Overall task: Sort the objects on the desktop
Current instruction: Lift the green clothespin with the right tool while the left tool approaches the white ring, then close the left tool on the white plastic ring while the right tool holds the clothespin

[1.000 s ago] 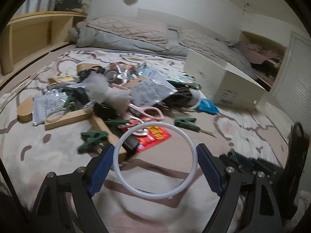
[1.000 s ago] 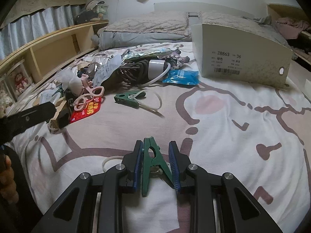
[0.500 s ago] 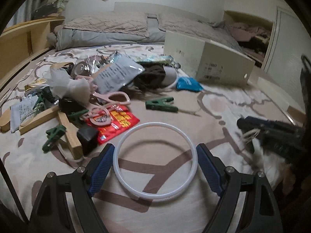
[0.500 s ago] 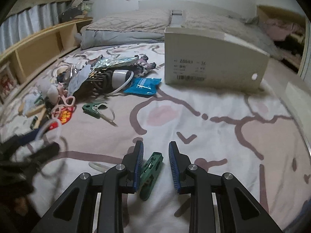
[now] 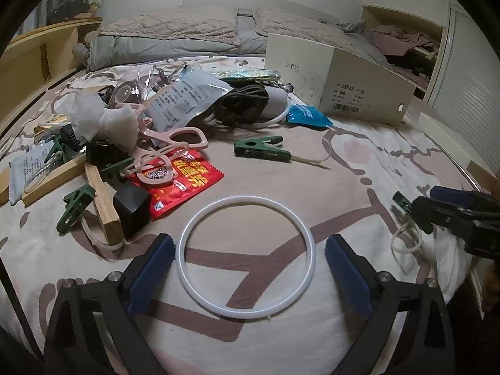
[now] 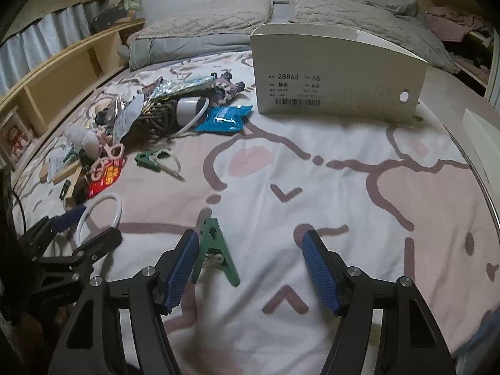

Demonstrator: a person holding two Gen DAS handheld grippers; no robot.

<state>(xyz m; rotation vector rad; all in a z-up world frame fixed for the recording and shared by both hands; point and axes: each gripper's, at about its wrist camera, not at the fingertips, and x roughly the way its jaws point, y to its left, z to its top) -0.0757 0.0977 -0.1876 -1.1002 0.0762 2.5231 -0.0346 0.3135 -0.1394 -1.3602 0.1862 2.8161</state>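
On the patterned bed cover (image 6: pixel 343 168), the left tool (image 5: pixel 247 276) is spreading its jaws clear of the white ring (image 5: pixel 246 257) lying flat between them, while the right tool (image 6: pixel 250 268) is opening too, the green clothes peg (image 6: pixel 215 250) lying against its left pad.

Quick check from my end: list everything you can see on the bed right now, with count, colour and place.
ring: 1, white, between left pads, untouched
clothes pegs: at least 4, green; one mid-bed, one by right pads, rest in pile
box: 1, cream, far side
packet: 1, blue, beside box
sachet: 1, red, pile edge
scissors: 1, pink, pile
left hand-held gripper: 1, black, opening
right hand-held gripper: 1, black, opening
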